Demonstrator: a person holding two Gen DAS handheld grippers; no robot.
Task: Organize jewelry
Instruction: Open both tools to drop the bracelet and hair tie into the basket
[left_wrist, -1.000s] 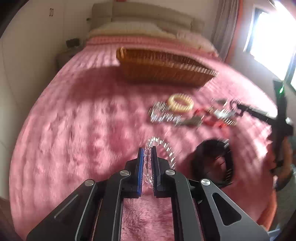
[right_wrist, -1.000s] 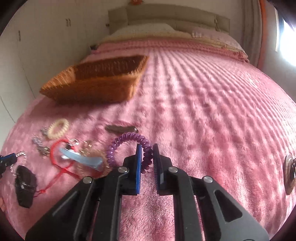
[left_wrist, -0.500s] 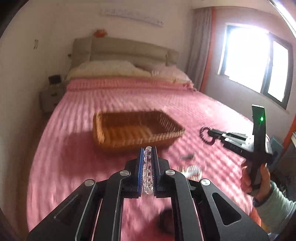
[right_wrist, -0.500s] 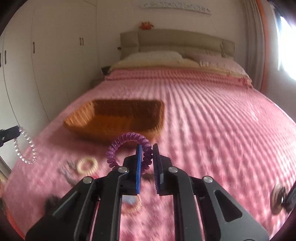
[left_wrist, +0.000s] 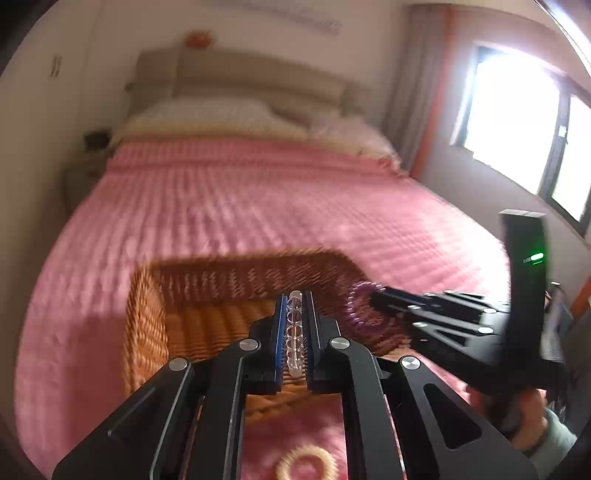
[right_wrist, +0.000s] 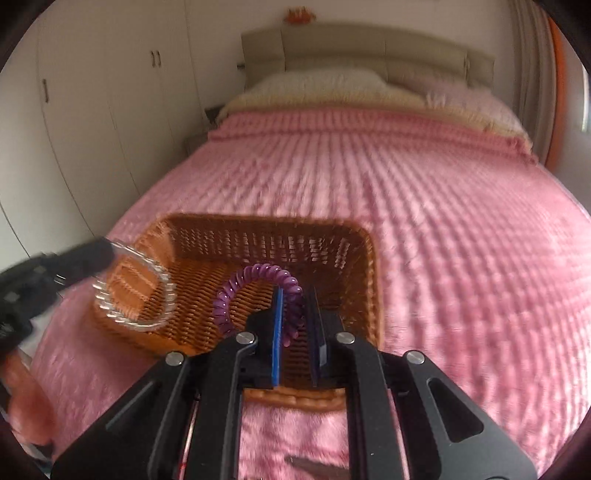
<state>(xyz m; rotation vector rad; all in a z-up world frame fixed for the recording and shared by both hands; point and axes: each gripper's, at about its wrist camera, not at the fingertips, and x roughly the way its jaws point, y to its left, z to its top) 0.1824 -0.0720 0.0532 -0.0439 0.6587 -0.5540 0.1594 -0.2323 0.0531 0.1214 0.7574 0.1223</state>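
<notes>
A brown wicker basket sits on the pink bedspread. My left gripper is shut on a clear bead bracelet and holds it over the basket's near side; the bracelet hangs at the basket's left rim in the right wrist view. My right gripper has its jaws slightly parted, and a purple coil bracelet hangs against the left pad above the basket. It also shows in the left wrist view.
A cream bead bracelet lies on the bedspread near me. A dark clip lies at the bottom of the right wrist view. Pillows and a headboard are at the far end. White wardrobes stand left, a window right.
Both grippers have risen from the jewelry pile and moved forward to hover over the basket, each carrying its bracelet. The right jaws have parted a little.
</notes>
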